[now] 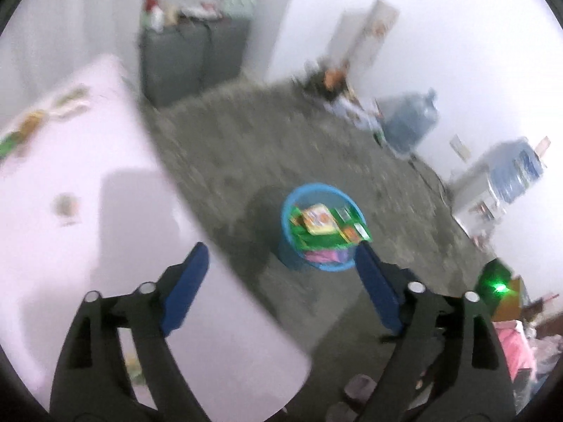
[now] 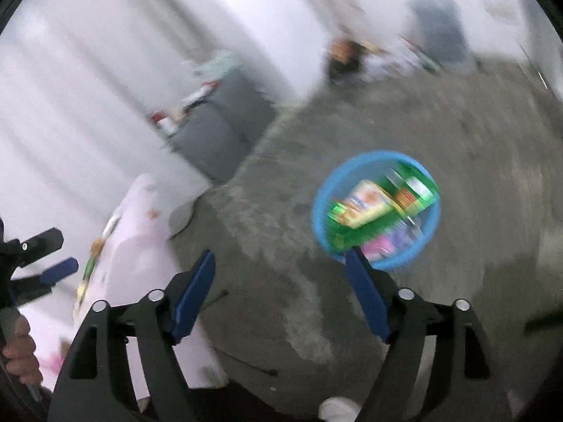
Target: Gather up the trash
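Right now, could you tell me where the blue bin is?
The blue bin stands on the grey floor, right of the white table in the left wrist view, already holding colourful wrappers.

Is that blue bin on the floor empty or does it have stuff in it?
It has stuff in it. The blue bin stands upright on the grey floor, holding green, yellow and pink packaging up to around its rim.

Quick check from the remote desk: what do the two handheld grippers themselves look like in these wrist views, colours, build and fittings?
Both match. The left gripper and right gripper each have two black, angular linkage arms with cut-out slots, joined by round silver pivot pins, ending in flat blue finger pads. No cables or markings show through the blur. In the right wrist view, a hand grips the left gripper's handle; any sleeve is out of sight.
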`<act>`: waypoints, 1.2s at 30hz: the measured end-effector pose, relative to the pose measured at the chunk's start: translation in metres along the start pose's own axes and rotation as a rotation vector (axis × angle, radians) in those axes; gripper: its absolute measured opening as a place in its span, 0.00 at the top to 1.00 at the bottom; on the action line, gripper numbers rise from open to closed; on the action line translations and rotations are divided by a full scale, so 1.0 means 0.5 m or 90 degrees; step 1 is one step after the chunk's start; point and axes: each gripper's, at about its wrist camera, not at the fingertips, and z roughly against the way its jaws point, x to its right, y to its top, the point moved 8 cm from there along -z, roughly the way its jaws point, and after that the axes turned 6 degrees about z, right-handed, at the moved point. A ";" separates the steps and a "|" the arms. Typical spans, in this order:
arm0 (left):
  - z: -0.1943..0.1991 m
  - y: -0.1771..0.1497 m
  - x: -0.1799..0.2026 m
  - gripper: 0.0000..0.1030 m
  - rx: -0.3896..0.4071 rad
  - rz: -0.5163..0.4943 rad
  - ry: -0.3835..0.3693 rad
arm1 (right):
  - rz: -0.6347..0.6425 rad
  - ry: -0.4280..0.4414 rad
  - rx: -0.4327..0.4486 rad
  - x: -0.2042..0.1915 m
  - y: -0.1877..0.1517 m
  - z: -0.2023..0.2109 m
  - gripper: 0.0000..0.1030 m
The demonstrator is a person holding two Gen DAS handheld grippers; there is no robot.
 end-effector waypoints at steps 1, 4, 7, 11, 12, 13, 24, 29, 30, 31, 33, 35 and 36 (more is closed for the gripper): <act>0.040 -0.007 -0.022 0.17 0.029 0.008 0.011 | 0.032 0.001 0.010 -0.032 0.006 0.015 0.19; 0.127 -0.038 -0.082 0.11 0.087 0.031 0.058 | 0.131 0.002 0.045 -0.141 0.013 0.064 0.12; 0.183 -0.076 -0.136 0.10 0.124 0.051 0.115 | 0.214 -0.006 0.077 -0.240 0.004 0.109 0.07; 0.252 -0.140 -0.216 0.10 0.149 0.089 0.202 | 0.302 -0.002 0.090 -0.345 -0.023 0.148 0.06; 0.263 -0.152 -0.229 0.09 0.153 0.097 0.219 | 0.316 -0.006 0.087 -0.361 -0.031 0.153 0.06; 0.279 -0.171 -0.243 0.09 0.163 0.102 0.244 | 0.336 -0.015 0.080 -0.384 -0.045 0.160 0.06; 0.354 -0.328 -0.313 0.09 0.181 0.153 0.376 | 0.420 -0.069 -0.104 -0.413 -0.222 0.168 0.06; 0.352 -0.370 -0.318 0.09 0.149 0.204 0.372 | 0.411 -0.109 -0.116 -0.377 -0.242 0.176 0.06; 0.349 -0.373 -0.319 0.09 0.146 0.201 0.374 | 0.415 -0.113 -0.116 -0.373 -0.243 0.181 0.06; 0.348 -0.376 -0.317 0.09 0.144 0.197 0.377 | 0.423 -0.117 -0.114 -0.371 -0.245 0.183 0.06; 0.345 -0.378 -0.311 0.09 0.139 0.188 0.378 | 0.441 -0.131 -0.106 -0.369 -0.243 0.191 0.06; 0.344 -0.383 -0.301 0.09 0.133 0.182 0.379 | 0.451 -0.144 -0.092 -0.366 -0.233 0.197 0.06; 0.343 -0.385 -0.299 0.09 0.131 0.180 0.380 | 0.451 -0.144 -0.089 -0.363 -0.229 0.200 0.06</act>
